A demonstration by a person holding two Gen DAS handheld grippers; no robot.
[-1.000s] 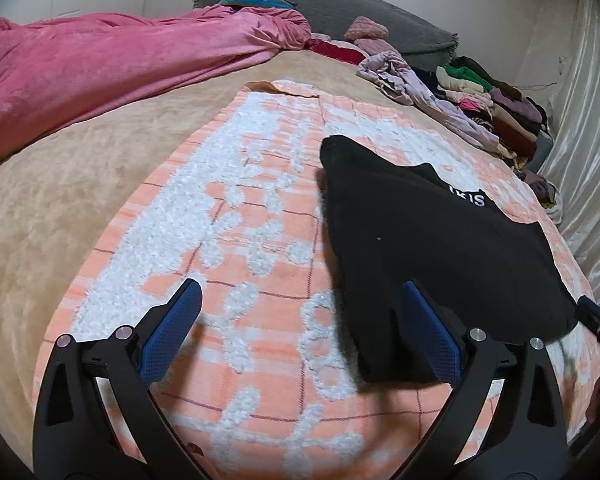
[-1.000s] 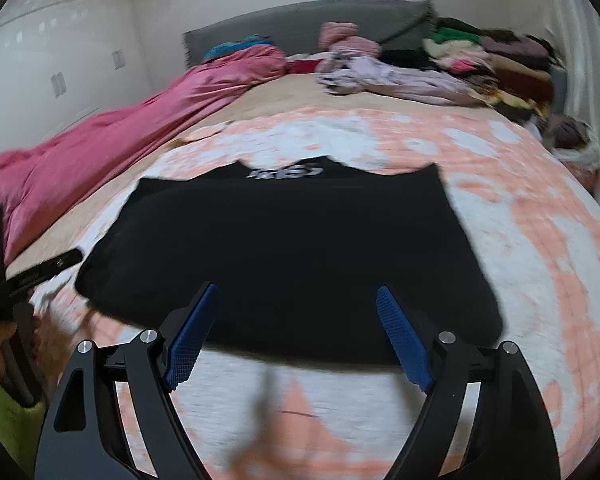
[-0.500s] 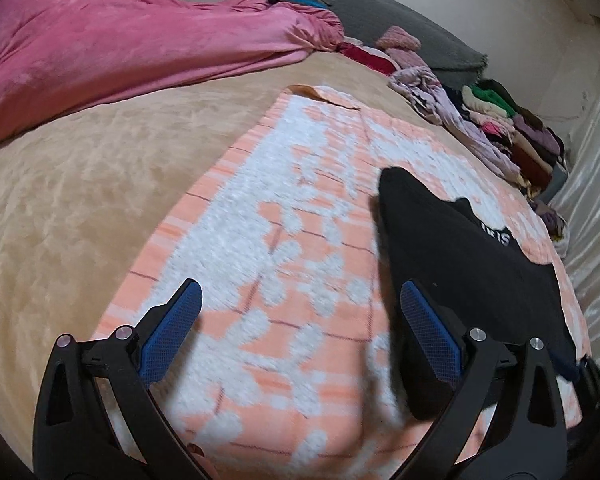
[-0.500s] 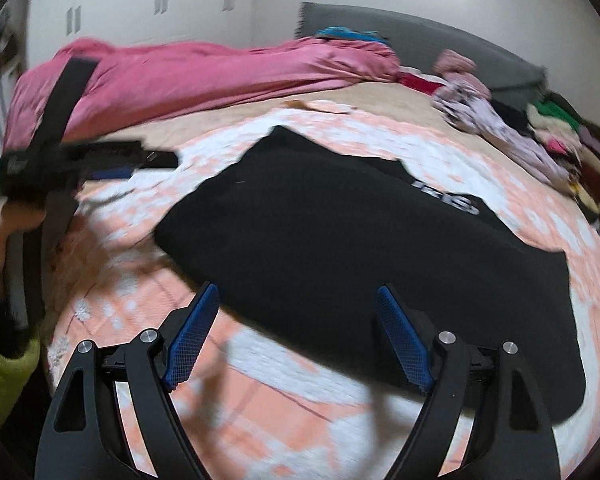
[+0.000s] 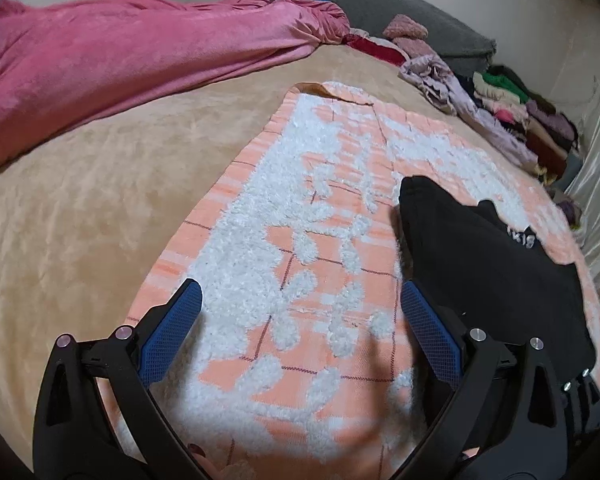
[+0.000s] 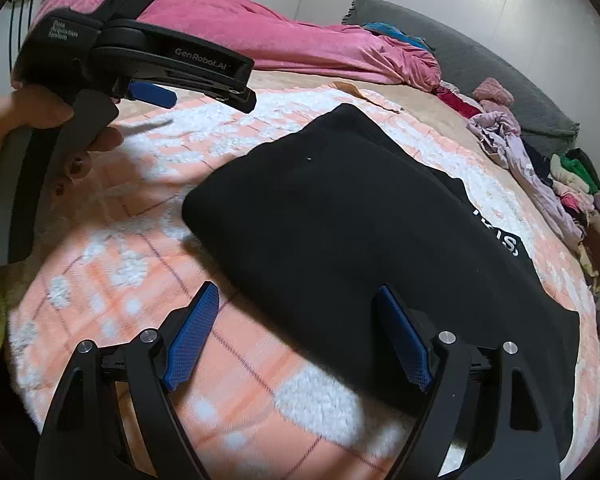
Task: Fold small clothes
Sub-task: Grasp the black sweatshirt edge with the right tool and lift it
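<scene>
A black folded garment [image 6: 360,232] with white lettering lies flat on an orange-and-white fluffy blanket [image 6: 120,264]. It also shows at the right of the left wrist view [image 5: 488,264]. My right gripper [image 6: 296,332] is open and empty, just off the garment's near edge. My left gripper [image 5: 300,320] is open and empty above the blanket [image 5: 300,208], left of the garment. The left gripper, held in a hand, also shows at the upper left of the right wrist view [image 6: 152,94].
A pink duvet [image 5: 120,60] lies along the far left of the bed. A pile of mixed clothes [image 5: 512,112] sits at the far right by a grey headboard [image 5: 420,28]. Beige bedding [image 5: 80,220] surrounds the blanket.
Both grippers have swung to the left, so the garment sits further right in each view. The left gripper now shows close up in the right wrist view. Both stay open.
</scene>
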